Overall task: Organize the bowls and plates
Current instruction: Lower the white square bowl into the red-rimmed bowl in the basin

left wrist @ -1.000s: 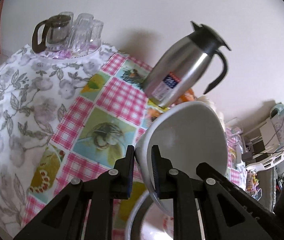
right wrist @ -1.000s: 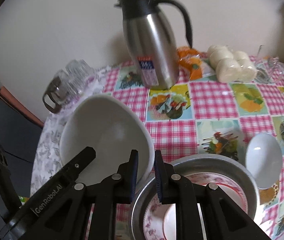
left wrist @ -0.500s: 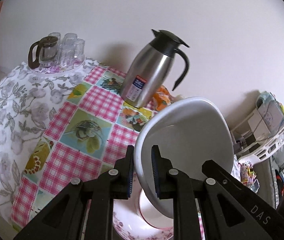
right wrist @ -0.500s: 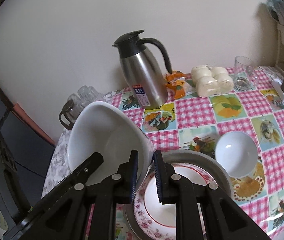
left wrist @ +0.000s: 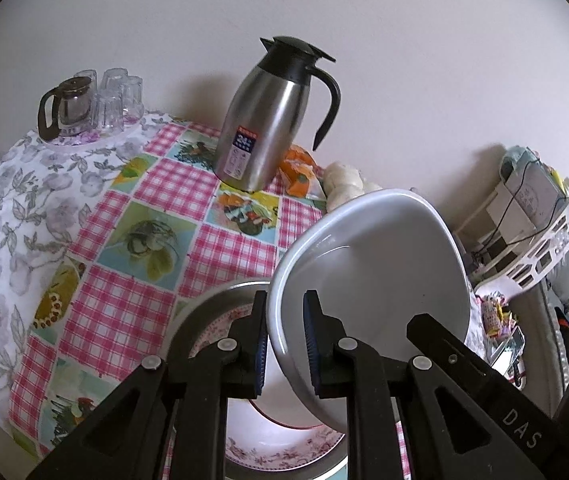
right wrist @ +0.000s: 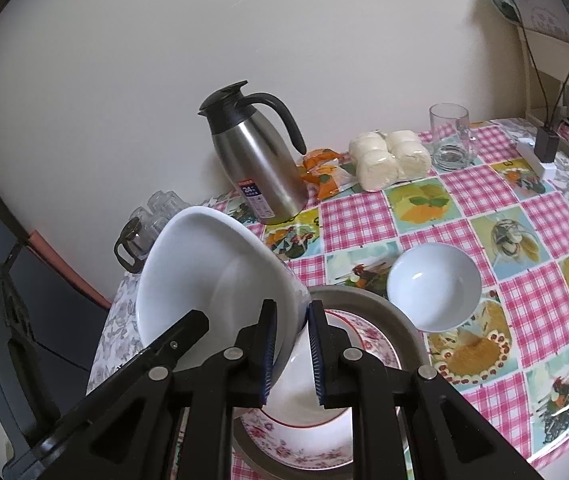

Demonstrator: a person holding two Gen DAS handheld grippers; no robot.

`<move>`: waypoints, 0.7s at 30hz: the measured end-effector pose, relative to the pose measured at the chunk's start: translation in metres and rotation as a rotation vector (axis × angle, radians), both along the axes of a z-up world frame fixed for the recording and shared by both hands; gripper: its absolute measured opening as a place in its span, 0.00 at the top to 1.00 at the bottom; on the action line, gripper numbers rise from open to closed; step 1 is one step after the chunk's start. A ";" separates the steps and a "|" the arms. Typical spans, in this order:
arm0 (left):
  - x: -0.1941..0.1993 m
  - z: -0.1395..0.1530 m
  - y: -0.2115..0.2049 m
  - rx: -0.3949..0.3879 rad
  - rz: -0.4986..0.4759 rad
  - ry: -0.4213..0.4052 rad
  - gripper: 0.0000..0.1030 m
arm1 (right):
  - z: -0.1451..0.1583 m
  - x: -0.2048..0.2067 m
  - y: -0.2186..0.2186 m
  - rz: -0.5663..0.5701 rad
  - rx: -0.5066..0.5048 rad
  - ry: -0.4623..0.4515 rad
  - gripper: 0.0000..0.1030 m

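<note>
A: Where is the large white bowl (left wrist: 368,280)?

B: Up off the table (right wrist: 544,320), tilted, pinched at its rim from both sides. The left hand-held gripper (left wrist: 284,344) is clamped on the rim, one finger inside, one outside. The right hand-held gripper (right wrist: 290,348) grips the opposite edge the same way.

A: What's under it?

B: A flowered plate (right wrist: 368,340) sitting inside a grey metal basin (right wrist: 392,312). The bowl's lower side hangs over the plate's middle; I cannot tell if they touch.

A: Room around?

B: A small white bowl (right wrist: 432,286) lies just beside the basin's right rim. The steel jug (right wrist: 258,164) stands well behind, near the wall, with an orange packet (right wrist: 322,172), wrapped buns (right wrist: 388,158) and a glass mug (right wrist: 450,136) along the back. Checked cloth lies bare on the right.
</note>
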State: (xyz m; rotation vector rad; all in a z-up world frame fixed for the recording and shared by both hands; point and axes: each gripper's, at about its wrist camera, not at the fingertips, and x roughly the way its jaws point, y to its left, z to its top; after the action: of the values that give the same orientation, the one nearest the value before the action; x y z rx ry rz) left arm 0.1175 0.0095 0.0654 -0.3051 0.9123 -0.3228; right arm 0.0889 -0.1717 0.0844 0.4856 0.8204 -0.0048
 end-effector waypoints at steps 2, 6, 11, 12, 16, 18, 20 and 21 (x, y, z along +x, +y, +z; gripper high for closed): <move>-0.001 -0.002 -0.003 0.005 -0.007 0.005 0.83 | -0.003 -0.003 -0.003 -0.001 0.007 -0.002 0.83; -0.004 -0.003 -0.011 0.023 -0.016 0.006 0.83 | -0.007 -0.009 -0.011 -0.005 0.024 -0.007 0.83; -0.008 -0.002 -0.018 0.043 -0.028 -0.001 0.83 | -0.012 -0.015 -0.018 -0.010 0.047 -0.003 0.83; -0.010 -0.002 -0.020 0.046 -0.029 -0.002 0.83 | -0.013 -0.017 -0.020 -0.011 0.049 -0.002 0.83; -0.014 -0.002 -0.024 0.061 -0.036 -0.004 0.83 | -0.016 -0.022 -0.023 -0.014 0.046 0.003 0.83; -0.016 -0.002 -0.025 0.061 -0.040 -0.003 0.83 | -0.016 -0.024 -0.025 -0.016 0.052 0.004 0.83; -0.017 -0.001 -0.026 0.067 -0.041 -0.004 0.83 | -0.016 -0.025 -0.027 -0.017 0.056 0.004 0.83; -0.018 0.000 -0.026 0.070 -0.041 -0.005 0.83 | -0.016 -0.026 -0.027 -0.016 0.055 0.003 0.83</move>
State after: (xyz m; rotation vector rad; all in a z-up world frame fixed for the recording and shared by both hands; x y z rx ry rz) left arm 0.0993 -0.0168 0.0653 -0.2213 0.9238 -0.3286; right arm 0.0627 -0.1986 0.0686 0.5443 0.8216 0.0021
